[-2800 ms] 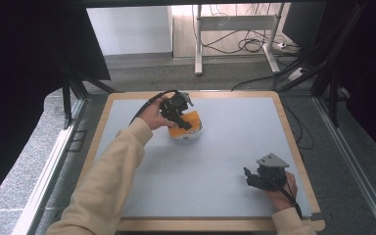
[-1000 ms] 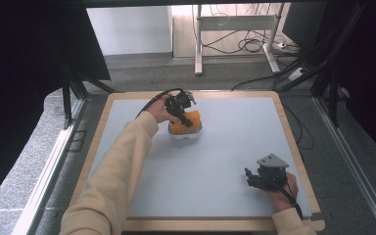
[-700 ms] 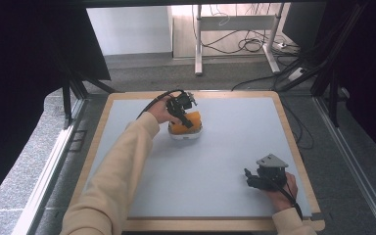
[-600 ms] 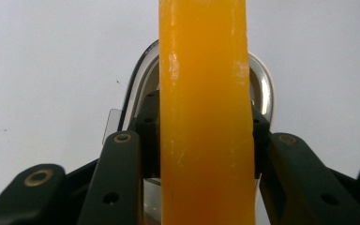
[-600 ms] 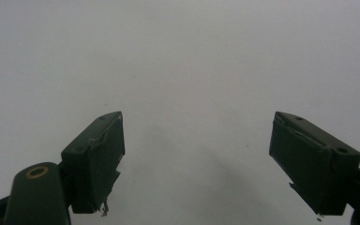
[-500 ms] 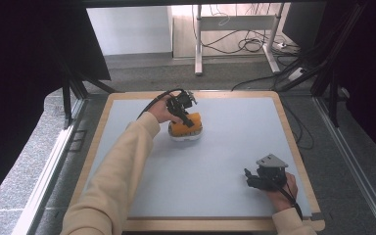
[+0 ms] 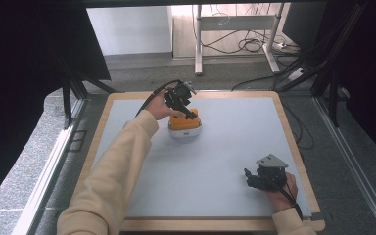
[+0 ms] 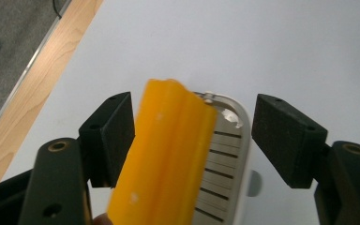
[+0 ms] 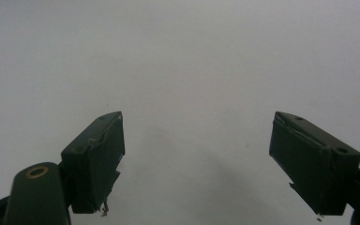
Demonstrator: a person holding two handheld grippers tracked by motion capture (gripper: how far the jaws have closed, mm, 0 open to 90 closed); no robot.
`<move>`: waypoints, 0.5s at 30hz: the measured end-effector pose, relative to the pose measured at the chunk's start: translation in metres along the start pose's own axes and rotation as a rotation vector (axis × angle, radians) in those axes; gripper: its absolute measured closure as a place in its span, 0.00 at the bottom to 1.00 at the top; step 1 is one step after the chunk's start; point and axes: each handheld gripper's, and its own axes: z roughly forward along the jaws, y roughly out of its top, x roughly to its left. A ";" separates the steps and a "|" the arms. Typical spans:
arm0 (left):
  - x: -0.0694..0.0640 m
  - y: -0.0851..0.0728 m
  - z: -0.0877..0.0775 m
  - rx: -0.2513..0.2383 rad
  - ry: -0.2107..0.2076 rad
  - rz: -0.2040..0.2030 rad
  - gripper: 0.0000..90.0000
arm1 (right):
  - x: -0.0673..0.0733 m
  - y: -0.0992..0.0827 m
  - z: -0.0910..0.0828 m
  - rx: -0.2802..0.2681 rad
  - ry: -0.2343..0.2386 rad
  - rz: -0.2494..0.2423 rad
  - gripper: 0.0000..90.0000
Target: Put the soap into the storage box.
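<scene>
The left gripper (image 8: 192, 136), its jaws just opened, straddles the orange piece (image 8: 168, 154) atop a white slotted base (image 8: 225, 159), apparently released, while the right gripper (image 9: 197, 159) rests agape.

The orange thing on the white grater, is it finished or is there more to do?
Looks done: the orange piece rests on the white slotted grater on the table. In hand: the left gripper has just been opening; its fingers stand apart around the orange piece, no longer squeezing. The right gripper waits open. Left: probably lifting the left gripper away.
</scene>
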 end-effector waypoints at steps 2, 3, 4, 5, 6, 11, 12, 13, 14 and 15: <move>-0.003 -0.002 -0.004 -0.002 0.019 -0.012 0.31 | 0.000 0.000 0.000 0.002 0.001 0.001 0.21; -0.005 -0.004 -0.009 -0.004 0.033 -0.030 0.31 | -0.001 0.000 0.000 0.003 0.001 0.001 0.21; -0.005 -0.004 -0.009 -0.004 0.033 -0.030 0.31 | -0.001 0.000 0.000 0.003 0.001 0.001 0.21; -0.007 -0.006 -0.012 -0.010 0.036 -0.035 0.31 | -0.001 0.000 0.000 0.004 0.001 0.001 0.21; -0.009 -0.008 -0.015 -0.019 0.039 -0.037 0.31 | 0.000 0.000 0.000 0.004 0.001 0.001 0.21; -0.020 -0.022 -0.032 -0.076 0.039 -0.068 0.29 | 0.001 0.001 -0.001 -0.002 -0.002 0.000 0.21; -0.023 -0.026 -0.035 -0.088 0.041 -0.076 0.29 | 0.000 0.001 -0.001 -0.002 -0.002 -0.001 0.21; -0.028 -0.031 -0.038 -0.098 0.043 -0.083 0.29 | 0.000 0.001 -0.001 -0.003 -0.002 0.000 0.21; -0.031 -0.036 -0.040 -0.109 0.045 -0.085 0.29 | 0.000 0.001 -0.001 -0.003 -0.002 0.000 0.21; -0.035 -0.042 -0.042 -0.123 0.042 -0.091 0.29 | 0.000 0.001 -0.001 -0.005 -0.003 -0.001 0.21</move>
